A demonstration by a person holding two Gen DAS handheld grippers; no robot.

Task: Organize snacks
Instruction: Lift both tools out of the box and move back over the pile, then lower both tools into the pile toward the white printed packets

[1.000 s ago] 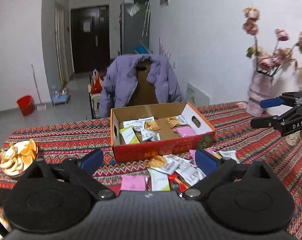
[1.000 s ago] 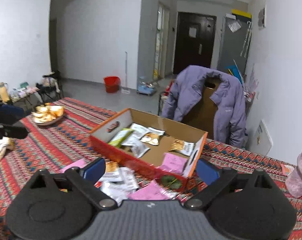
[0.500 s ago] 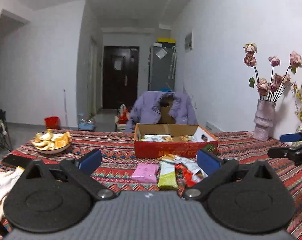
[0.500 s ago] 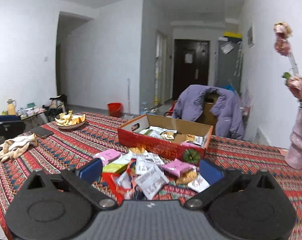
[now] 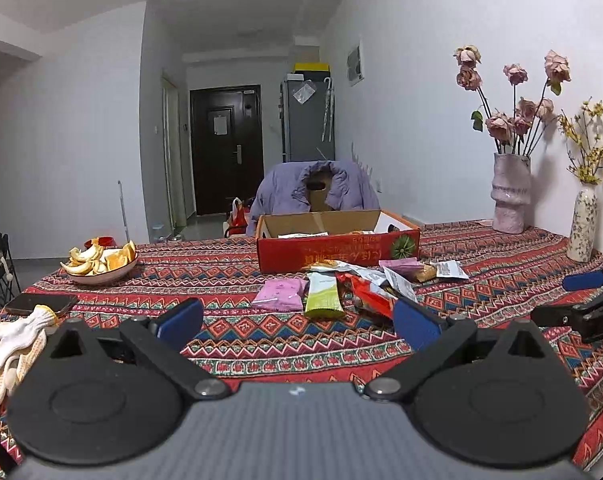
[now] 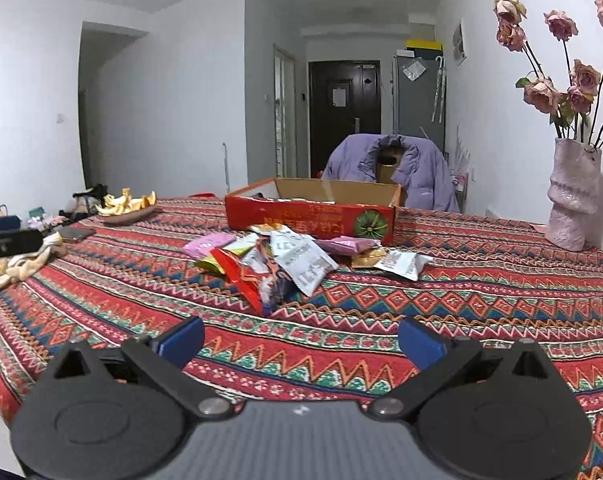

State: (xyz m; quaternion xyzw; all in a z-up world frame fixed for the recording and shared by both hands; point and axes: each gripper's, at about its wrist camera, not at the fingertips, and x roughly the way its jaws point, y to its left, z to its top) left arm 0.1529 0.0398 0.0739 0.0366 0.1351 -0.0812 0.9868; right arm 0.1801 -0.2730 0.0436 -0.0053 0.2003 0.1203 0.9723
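Both claws, the left claw (image 5: 297, 320) and the right claw (image 6: 301, 340), are held wide open and empty. Snack packets (image 6: 297, 260) are piled on the tabletop (image 6: 421, 312) straight ahead of both, just before the red box (image 6: 309, 216).

Even, cool indoor light, source unseen; sharp focus, no motion blur. Soft shadows on the wall right of the pink vase (image 5: 510, 192). Strong fisheye bending, dark vignette in the frame corners above that vase.
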